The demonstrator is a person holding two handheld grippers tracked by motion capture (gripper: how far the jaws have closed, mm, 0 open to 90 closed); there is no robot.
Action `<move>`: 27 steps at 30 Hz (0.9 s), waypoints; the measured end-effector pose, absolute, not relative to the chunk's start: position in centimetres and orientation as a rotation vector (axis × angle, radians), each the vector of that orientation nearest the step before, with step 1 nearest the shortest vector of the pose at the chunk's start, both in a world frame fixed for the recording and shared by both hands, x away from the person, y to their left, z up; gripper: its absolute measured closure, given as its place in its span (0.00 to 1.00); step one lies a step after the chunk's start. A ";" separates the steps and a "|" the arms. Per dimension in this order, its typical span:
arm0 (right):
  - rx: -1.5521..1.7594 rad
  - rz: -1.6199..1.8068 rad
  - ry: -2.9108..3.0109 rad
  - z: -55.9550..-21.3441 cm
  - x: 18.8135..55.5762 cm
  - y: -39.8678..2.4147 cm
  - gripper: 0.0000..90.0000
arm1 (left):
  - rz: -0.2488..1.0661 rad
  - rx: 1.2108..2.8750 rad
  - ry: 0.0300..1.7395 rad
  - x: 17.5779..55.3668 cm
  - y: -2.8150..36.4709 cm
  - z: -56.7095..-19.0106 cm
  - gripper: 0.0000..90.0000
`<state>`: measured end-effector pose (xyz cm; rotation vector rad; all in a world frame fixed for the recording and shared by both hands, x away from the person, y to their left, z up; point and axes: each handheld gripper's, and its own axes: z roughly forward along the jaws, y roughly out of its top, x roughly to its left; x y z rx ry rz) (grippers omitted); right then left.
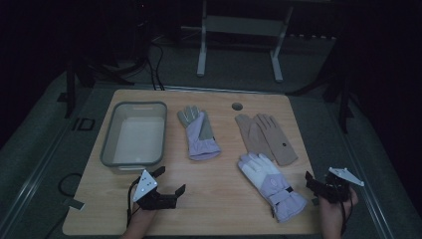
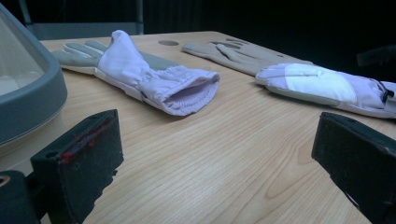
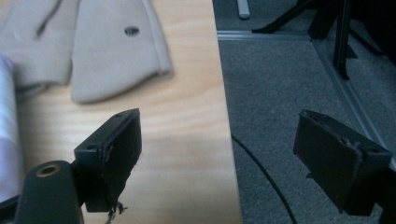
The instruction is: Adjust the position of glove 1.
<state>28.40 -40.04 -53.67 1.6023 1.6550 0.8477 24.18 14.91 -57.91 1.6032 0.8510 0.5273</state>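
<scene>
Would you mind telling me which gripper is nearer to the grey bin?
Left. The left gripper sits just below the grey bin's near edge, jaws open. The right gripper hovers at the table's far right edge, beyond the gloves, jaws open too.

— What was cut off in the left gripper view?

— The grey bin [image 2: 28,93] ran off the left edge, and the white-backed glove [image 2: 327,86] lost its cuff at the right edge.

— And in the right gripper view?

— The beige gloves [image 3: 93,51] were cropped at the top, fingers unseen. A lavender sliver [image 3: 8,140] at the left edge was too blurred to tell.

— From the high view?

— The person's forearms [image 1: 137,226] were cut by the bottom edge; the dark room behind the table [image 1: 219,209] was unreadable.
</scene>
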 end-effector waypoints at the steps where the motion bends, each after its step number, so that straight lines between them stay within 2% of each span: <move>1: 1.597 0.856 1.648 -53.2 28.5 -40.0 0.17 | 0.528 1.602 0.851 24.2 14.9 -57.9 0.02; 12: 1.517 0.947 1.641 -48.2 30.1 -38.3 0.13 | 0.531 1.602 0.851 24.2 14.8 -57.9 0.02; 27: 1.475 0.996 1.796 -44.1 33.5 -33.5 0.11 | 0.528 1.607 0.843 24.1 14.8 -57.9 0.02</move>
